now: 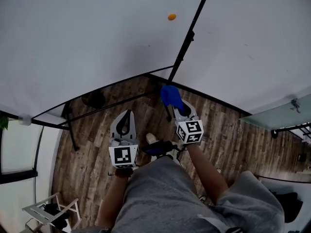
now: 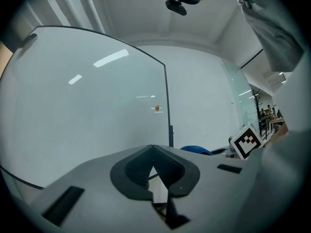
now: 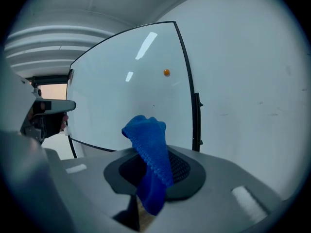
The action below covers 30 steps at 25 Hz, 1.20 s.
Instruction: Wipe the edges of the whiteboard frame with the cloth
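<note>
1. Blue cloth [image 1: 171,96] is clamped in the right gripper [image 1: 179,109]. In the right gripper view the cloth [image 3: 148,144] stands up between the jaws of this gripper [image 3: 150,171], and one end hangs down below them.
2. We see the left gripper [image 1: 127,118] lower and more to the left, above the floor [image 1: 92,159]. In the left gripper view this gripper [image 2: 154,166] has its jaws pressed together at the tips, with nothing between them.
3. We see the whiteboard [image 1: 87,38] with its thin black frame [image 1: 112,85]. The cloth is near the lower right corner, where the bottom edge meets the side edge [image 3: 187,81].
4. We see no contact between cloth and frame. In the right gripper view the cloth seems just short of the board [image 3: 121,91].
5. We judge that the step in hand is the approach. The cloth is gripped and aimed at the corner, and the wiping itself looks not yet begun.
6. For the next move, we think the right gripper must bring the free top of the cloth against one edge, press lightly, and slide along the bar while it keeps the grip firm.
7. We note a small fitting [image 1: 190,34] on the side edge. The cloth could catch there, so the pass must be slower at that place.
8. We expect no work for the left gripper in this step.
</note>
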{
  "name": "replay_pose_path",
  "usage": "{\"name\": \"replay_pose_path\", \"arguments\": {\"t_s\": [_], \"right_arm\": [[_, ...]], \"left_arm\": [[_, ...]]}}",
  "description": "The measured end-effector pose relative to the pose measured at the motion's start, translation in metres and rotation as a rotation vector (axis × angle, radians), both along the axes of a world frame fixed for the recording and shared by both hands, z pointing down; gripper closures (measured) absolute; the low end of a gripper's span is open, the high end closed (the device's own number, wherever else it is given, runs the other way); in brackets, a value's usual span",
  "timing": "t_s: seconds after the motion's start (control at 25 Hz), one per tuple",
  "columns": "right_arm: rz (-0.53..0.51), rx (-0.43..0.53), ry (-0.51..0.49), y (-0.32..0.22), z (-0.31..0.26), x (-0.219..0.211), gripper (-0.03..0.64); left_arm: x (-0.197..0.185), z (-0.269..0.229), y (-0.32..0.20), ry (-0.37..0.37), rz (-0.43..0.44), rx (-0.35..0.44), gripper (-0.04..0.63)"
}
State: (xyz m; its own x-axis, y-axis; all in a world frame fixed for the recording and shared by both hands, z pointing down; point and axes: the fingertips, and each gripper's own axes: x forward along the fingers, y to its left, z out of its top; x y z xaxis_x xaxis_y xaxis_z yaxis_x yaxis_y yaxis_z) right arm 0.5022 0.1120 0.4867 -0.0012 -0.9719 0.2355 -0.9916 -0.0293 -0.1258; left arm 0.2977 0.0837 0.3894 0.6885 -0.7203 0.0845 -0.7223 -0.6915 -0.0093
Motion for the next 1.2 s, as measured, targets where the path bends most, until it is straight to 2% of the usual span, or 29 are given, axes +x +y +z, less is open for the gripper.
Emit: {"name": "replay_pose_path", "arguments": {"t_s": [0.4, 0.88, 1.2], "right_arm": [[-0.003, -0.074, -0.007, -0.048, 0.049, 0.034, 0.523], [-0.051, -0.132, -0.014, -0.093, 0.111, 0.08, 0.523], [-0.046, -0.18, -0.003, -0.123, 0.156, 0.104, 0.523]], "left_arm": [[0.008, 0.002, -0.041, 0.004, -0.069, 0.008, 0.586], [0.063, -0.001, -0.064, -0.009, -0.044, 0.053, 0.586], [0.071, 0.003, -0.062, -0.038, -0.067, 0.055, 0.586]]}}
